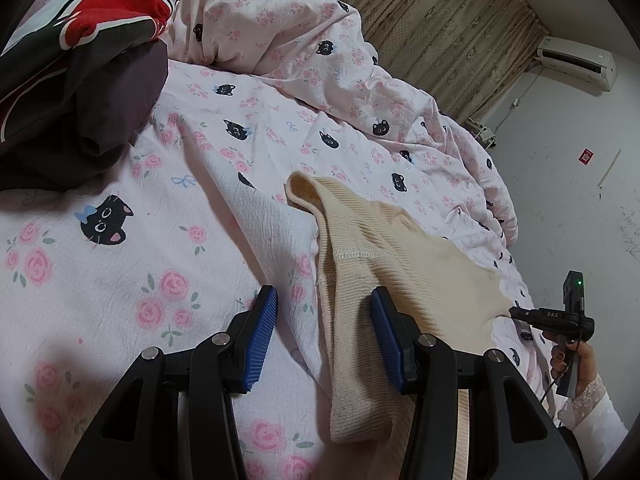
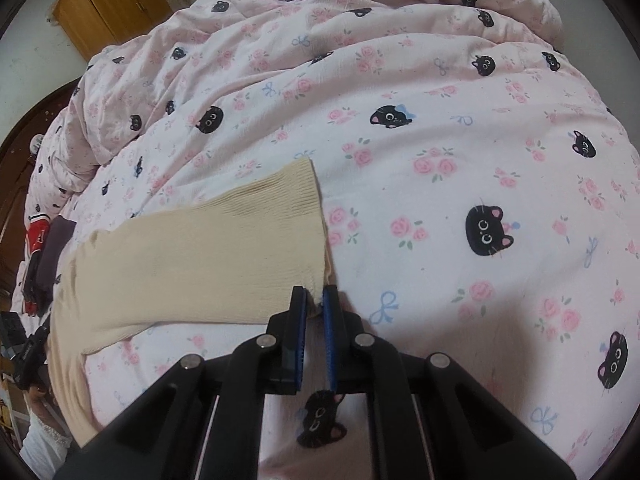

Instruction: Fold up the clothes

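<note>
A cream ribbed garment (image 1: 400, 264) lies spread on the bed. In the left wrist view its folded edge runs between the blue pads of my left gripper (image 1: 324, 320). The jaws stand apart and only the right pad (image 1: 384, 332) touches the cloth. My right gripper (image 2: 315, 308) is shut on the corner of the cream garment's (image 2: 208, 240) ribbed hem, low over the bedding. From the left wrist view, the right gripper (image 1: 514, 313) pinches that far corner, with a hand (image 1: 572, 360) in a lace cuff behind it.
The pink quilt (image 2: 440, 160) with black cats and roses covers the bed and bunches up at the back (image 1: 300, 32). A pile of dark, red and purple clothes (image 1: 80, 92) sits at the left. A wooden cabinet (image 2: 104, 4) and a curtain (image 1: 440, 28) stand beyond.
</note>
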Demonstrator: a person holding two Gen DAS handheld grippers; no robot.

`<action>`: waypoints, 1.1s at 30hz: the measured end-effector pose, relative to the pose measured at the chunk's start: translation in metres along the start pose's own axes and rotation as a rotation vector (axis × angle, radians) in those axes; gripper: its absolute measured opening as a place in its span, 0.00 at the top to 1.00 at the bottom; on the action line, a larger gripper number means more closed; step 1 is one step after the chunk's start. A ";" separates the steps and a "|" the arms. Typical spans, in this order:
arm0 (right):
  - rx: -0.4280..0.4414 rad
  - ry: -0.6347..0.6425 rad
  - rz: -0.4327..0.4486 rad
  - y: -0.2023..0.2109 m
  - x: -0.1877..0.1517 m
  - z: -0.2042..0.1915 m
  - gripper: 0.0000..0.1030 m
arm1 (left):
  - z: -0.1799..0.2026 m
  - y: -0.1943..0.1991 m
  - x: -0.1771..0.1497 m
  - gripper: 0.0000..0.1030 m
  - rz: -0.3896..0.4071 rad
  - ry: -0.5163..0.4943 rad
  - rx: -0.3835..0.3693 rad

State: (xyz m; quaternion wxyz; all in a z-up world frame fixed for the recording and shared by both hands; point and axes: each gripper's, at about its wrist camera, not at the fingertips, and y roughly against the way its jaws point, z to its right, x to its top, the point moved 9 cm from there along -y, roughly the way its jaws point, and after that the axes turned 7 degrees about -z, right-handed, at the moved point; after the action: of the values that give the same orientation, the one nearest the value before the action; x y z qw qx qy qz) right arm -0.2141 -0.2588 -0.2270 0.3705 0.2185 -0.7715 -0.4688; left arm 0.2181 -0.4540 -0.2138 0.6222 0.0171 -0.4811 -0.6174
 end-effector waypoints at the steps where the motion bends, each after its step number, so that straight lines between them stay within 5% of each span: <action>1: -0.012 0.000 -0.005 -0.004 0.000 0.002 0.91 | 0.000 0.000 0.000 0.58 0.000 -0.001 0.000; 7: -0.059 0.041 -0.004 -0.011 -0.001 0.001 0.87 | 0.001 0.003 0.000 0.58 0.003 0.000 0.001; 13: -0.036 0.048 0.048 0.011 -0.003 -0.003 0.60 | 0.015 0.024 -0.002 0.58 0.027 -0.034 -0.007; 23: 0.001 0.025 0.116 0.047 -0.033 -0.013 0.59 | 0.040 0.050 -0.033 0.58 0.006 -0.084 -0.017; 33: 0.052 0.034 0.130 0.067 -0.070 -0.028 0.59 | 0.029 0.050 -0.056 0.58 -0.025 0.027 -0.004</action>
State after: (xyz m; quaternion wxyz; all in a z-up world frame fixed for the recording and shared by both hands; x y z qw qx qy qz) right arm -0.1479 -0.1955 -0.1853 0.4073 0.1855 -0.7897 -0.4196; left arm 0.2505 -0.3817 -0.1997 0.6208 0.0305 -0.4711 -0.6258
